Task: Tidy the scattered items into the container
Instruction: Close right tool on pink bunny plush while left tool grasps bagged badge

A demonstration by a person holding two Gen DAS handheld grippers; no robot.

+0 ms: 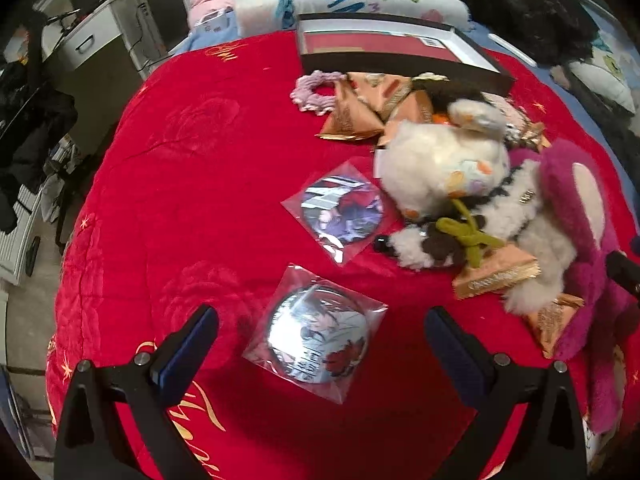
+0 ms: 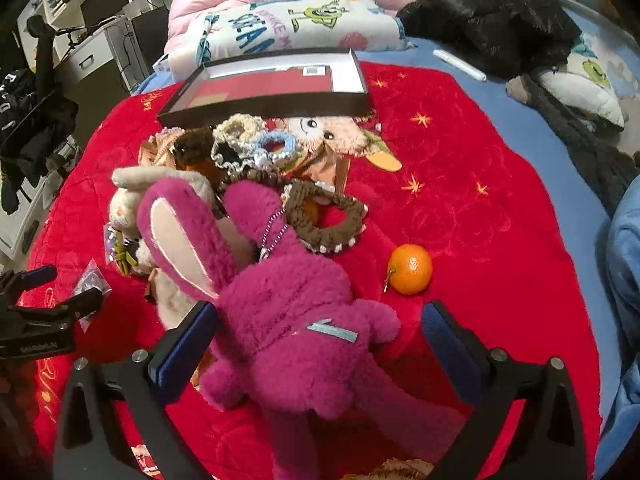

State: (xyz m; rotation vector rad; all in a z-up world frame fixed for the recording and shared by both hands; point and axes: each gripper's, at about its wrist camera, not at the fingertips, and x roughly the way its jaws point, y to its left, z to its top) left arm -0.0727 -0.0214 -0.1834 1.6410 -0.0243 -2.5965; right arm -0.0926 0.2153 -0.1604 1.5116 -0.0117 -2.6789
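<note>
My left gripper is open just above a round badge in a clear sleeve on the red quilt. A second sleeved badge lies beyond it. My right gripper is open around a magenta plush rabbit. The dark shallow box sits at the far edge of the quilt; it also shows in the right wrist view. A white plush, gold snack packets, a pink scrunchie, brown scrunchies and a tangerine lie scattered.
Folded pink and printed bedding and a black jacket lie behind the box. A white marker rests on the blue sheet. Desks and drawers stand off the left side of the bed.
</note>
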